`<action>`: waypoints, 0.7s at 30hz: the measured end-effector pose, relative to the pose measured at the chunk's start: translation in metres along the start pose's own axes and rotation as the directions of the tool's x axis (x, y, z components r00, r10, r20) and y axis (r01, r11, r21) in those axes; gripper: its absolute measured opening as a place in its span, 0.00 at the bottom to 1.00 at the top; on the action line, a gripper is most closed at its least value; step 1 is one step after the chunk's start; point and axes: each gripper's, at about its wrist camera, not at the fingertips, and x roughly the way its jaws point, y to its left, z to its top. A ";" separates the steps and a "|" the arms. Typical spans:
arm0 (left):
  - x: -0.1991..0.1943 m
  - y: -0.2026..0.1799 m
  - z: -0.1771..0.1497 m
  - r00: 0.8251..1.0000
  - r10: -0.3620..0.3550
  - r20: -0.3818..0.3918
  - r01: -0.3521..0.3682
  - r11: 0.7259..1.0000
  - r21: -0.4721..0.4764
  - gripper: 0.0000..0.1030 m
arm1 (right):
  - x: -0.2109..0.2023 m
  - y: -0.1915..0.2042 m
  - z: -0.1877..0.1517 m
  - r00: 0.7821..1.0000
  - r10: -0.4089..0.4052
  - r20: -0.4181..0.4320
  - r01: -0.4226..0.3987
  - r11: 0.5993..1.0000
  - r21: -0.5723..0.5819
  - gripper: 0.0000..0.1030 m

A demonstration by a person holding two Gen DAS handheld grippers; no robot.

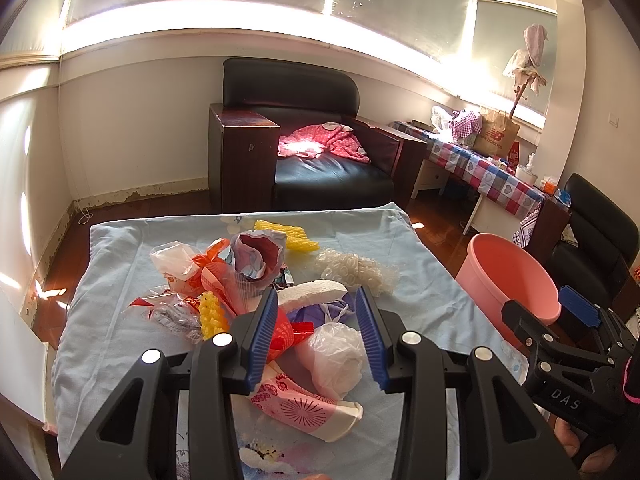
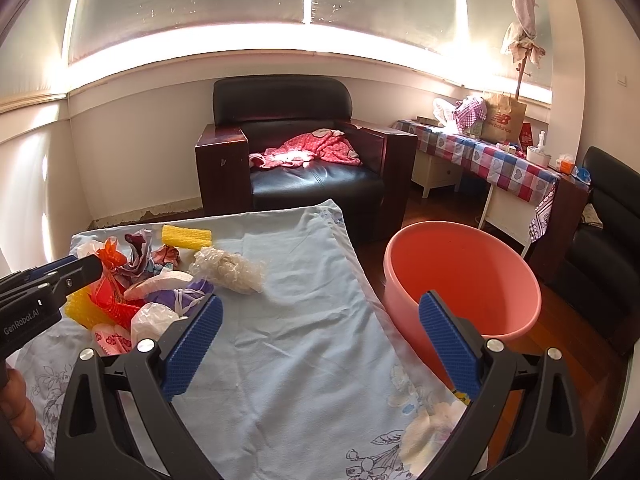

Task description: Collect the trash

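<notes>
A: Where does the trash lie?

B: It sits heaped on the light blue cloth [image 1: 420,280] that covers the table, toward the left half and reaching back near the far edge. The right half of the cloth lies bare in the right wrist view.

A: What is in the heap?

B: A yellow foam net [image 1: 290,234] nearest the far edge, a crumpled bubble wrap [image 1: 360,270] just right of it, a white foam strip [image 1: 314,294], an orange-red wrapper [image 1: 212,272] on the left, and a flattened pink paper cup [image 1: 308,408] closest to the near edge.

A: And the left gripper [image 1: 318,346]?

B: Its blue pads stand spread, tilted down over the heap. A crumpled white plastic bag [image 1: 338,354] lies between them, close by the right pad; I cannot tell whether that pad touches it. Nothing is pinched.

A: The right gripper [image 2: 320,344]?

B: Spread wide, with nothing in it. It hangs over the right edge of the cloth, one pad above bare fabric, the other in front of the pink bucket [image 2: 460,276].

A: Where is that bucket?

B: On the wooden floor just beside the table's right edge, upright, and nothing shows in the part of its inside that I can see.
</notes>
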 end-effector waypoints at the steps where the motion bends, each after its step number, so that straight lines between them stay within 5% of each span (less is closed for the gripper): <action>1: 0.000 0.000 0.000 1.000 0.001 0.000 -0.001 1.000 0.001 0.39 | 0.000 0.000 0.000 1.000 0.000 0.000 0.000 1.000 0.000 0.96; 21: -0.011 0.027 0.000 1.000 -0.002 0.005 0.002 1.000 -0.027 0.39 | -0.002 0.008 0.002 0.999 0.026 0.031 -0.025 1.000 -0.018 0.96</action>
